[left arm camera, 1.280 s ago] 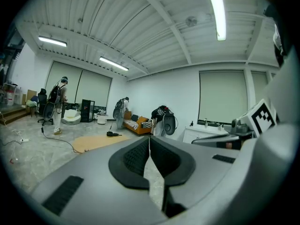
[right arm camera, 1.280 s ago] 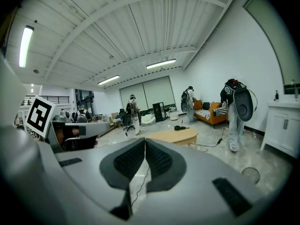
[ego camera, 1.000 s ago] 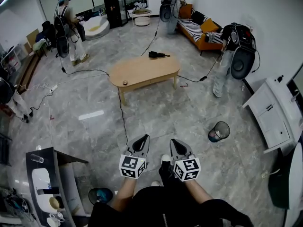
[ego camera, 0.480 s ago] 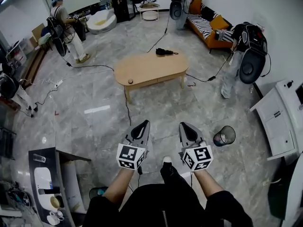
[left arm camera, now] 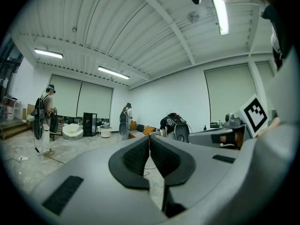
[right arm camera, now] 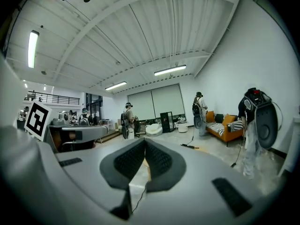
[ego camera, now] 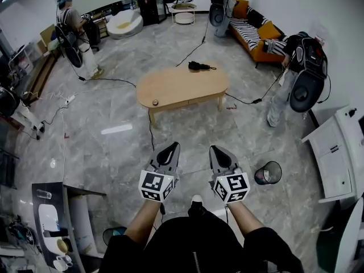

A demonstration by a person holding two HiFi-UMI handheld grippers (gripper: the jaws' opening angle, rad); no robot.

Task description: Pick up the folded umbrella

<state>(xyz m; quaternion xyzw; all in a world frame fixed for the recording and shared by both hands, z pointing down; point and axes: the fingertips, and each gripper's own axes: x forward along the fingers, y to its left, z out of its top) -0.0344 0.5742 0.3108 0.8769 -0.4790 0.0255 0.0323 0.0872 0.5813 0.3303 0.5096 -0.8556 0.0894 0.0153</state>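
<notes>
The folded black umbrella (ego camera: 199, 66) lies on the far end of an oval wooden table (ego camera: 182, 87), across a stretch of floor from me. In the right gripper view the umbrella (right arm camera: 190, 146) shows as a small dark shape in the distance. In the head view both grippers are held out level in front of the person's body, side by side, pointing toward the table. The left gripper (ego camera: 168, 151) has its jaws shut with nothing between them, and its pads meet in its own view (left arm camera: 149, 139). The right gripper (ego camera: 218, 152) is likewise shut and empty (right arm camera: 145, 142).
A small dark object (ego camera: 154, 102) sits near the table's front left edge. Cables (ego camera: 151, 129) run over the grey floor. A black wastebasket (ego camera: 268, 172) stands at the right. People with gear stand at the right (ego camera: 301, 67), the left (ego camera: 71, 27) and the back (ego camera: 219, 4). An orange sofa (ego camera: 256, 33) stands behind.
The person has stepped toward the table, which sits nearer and lower in the head view. Both grippers have come forward and a little up together, staying shut.
</notes>
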